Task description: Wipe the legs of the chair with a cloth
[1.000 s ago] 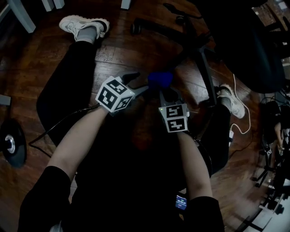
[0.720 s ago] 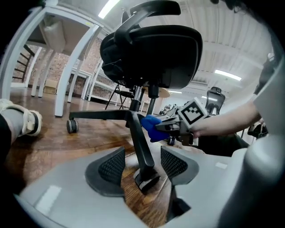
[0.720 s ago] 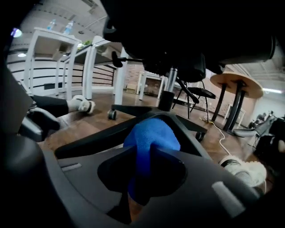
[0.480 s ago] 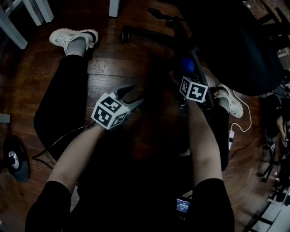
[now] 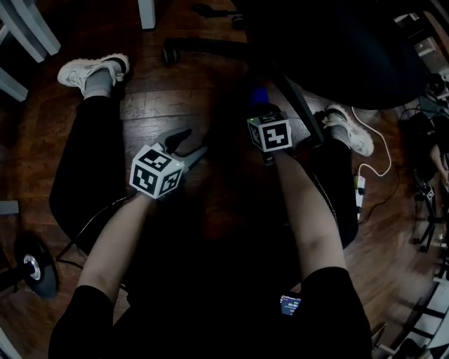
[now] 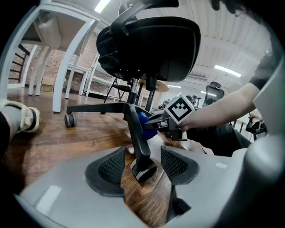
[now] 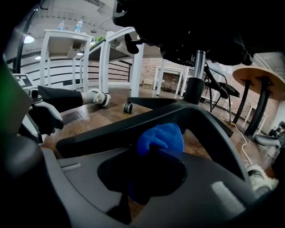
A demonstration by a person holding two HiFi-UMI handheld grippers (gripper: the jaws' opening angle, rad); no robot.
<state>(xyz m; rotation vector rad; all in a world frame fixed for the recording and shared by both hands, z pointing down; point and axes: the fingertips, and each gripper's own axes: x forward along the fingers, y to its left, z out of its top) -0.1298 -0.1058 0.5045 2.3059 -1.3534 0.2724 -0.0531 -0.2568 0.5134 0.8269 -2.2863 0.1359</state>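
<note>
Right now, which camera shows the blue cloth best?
The right gripper view: the blue cloth sits close and central, clamped in the right gripper against a chair leg. The head view shows a blue speck past the marker cube; the left gripper view, a bit behind the leg.

A dark wooden plank floor [image 5: 165, 98] runs through the room. On it stands a white table [image 7: 67, 44] on tall white legs, with two water bottles [image 7: 80, 23] on its top. Behind the table is a brick wall [image 7: 171, 71], and to the table's right stands a round table with a wooden top [image 7: 262, 73]. A bright strip light [image 6: 103, 5] glows on the ceiling above the table. Well apart from the table, a black weight plate [image 5: 31, 270] and a white cable [image 5: 379, 165] lie on the floor.
</note>
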